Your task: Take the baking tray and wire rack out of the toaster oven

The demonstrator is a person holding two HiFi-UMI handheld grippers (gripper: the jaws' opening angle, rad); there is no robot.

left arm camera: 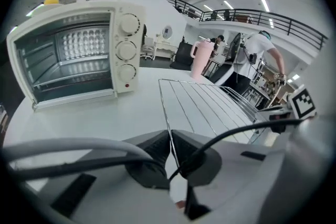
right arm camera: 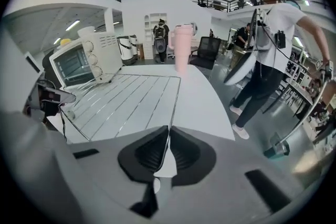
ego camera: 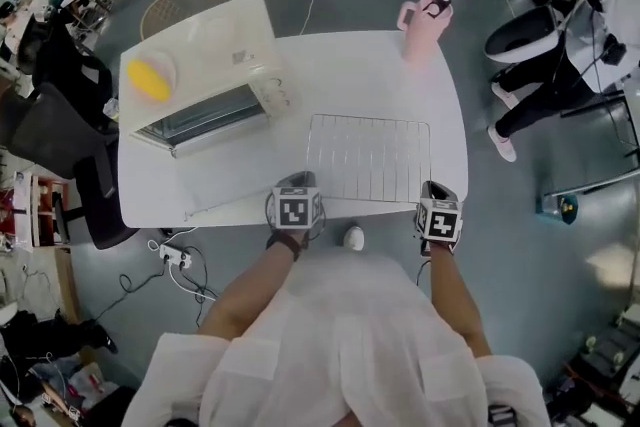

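Closest to me, low in the head view, the operator's white shirt point(ego camera: 340, 335) and both forearms reach forward. The left gripper point(left arm camera: 169, 139) has its jaws pressed onto a thin side wire of the wire rack point(ego camera: 368, 158), right at the near left corner. The right gripper point(right arm camera: 168, 136) does the same at the near right corner, its pads clamped on the rim wire.

So the rack is out of the oven, carried level between the two hands, low over the white table point(ego camera: 230, 180) at centre frame. I can't tell whether it touches the surface. It stretches straight away from both pairs of jaws, its thin bars running away from me, and it is slightly wider across than deep. Neither hand is nearer; they share the near edge.

Further up and left stands the toaster oven point(ego camera: 205, 80), its mouth open toward the table's left side, with a yellow object point(ego camera: 150, 78) on top. I can't pick out the baking tray. The left hand sits closer to the oven, so I'd send that one. A pink tumbler point(ego camera: 425, 23) stands at the far edge.
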